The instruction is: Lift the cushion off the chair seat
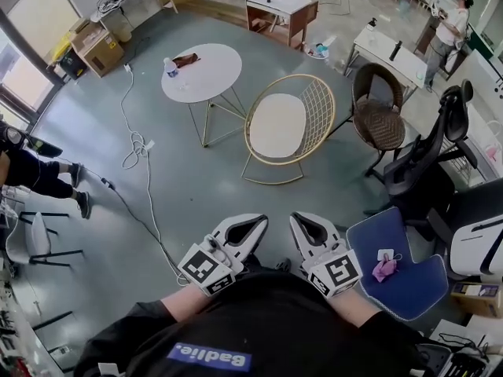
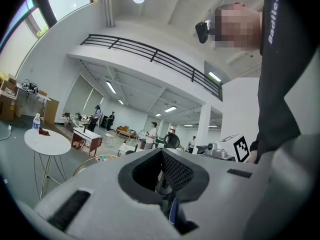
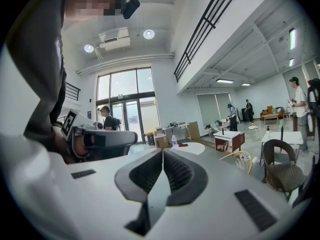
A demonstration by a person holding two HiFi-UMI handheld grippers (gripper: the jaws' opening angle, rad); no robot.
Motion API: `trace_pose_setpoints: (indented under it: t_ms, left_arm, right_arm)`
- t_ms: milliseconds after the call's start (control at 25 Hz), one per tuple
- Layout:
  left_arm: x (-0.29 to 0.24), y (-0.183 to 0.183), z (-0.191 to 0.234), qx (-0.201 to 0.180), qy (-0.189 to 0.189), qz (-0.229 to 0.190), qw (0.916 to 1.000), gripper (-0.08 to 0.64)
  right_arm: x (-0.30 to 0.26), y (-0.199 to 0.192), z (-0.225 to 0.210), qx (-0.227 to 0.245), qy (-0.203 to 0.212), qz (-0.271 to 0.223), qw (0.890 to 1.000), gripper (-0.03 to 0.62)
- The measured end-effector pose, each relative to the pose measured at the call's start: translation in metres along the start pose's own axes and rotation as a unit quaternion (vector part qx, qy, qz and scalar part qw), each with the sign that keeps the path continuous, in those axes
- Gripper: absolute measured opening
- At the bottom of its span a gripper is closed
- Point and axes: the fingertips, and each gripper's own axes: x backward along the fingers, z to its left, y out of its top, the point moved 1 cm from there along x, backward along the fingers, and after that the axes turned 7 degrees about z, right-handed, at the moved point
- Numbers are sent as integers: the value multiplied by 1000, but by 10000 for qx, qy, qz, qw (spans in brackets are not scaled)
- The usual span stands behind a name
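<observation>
Cushion (image 1: 277,126) on chair (image 1: 318,108), prob. well beyond L gripper (image 1: 253,226), R gripper (image 1: 303,225)

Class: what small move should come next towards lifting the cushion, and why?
Probably carry both tools forward toward the chair: the left tool and right tool are shut, close to the body, and the cushion lies well ahead, untouched.

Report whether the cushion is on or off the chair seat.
On. The cushion lies flat on the wire chair seat, not yet lifted.
</observation>
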Motion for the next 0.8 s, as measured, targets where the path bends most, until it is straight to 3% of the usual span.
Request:
trace_pose_setpoints:
  t_ms: [320, 800]
  left_arm:
    - [-11, 4, 42, 90, 159, -61, 9998, 15]
    - [-61, 37, 193, 51, -351, 128, 9993, 15]
  right_arm:
    - [-25, 5, -26, 47, -53, 88, 9999, 31]
    - [-149, 40, -86, -130, -628, 335, 9974, 31]
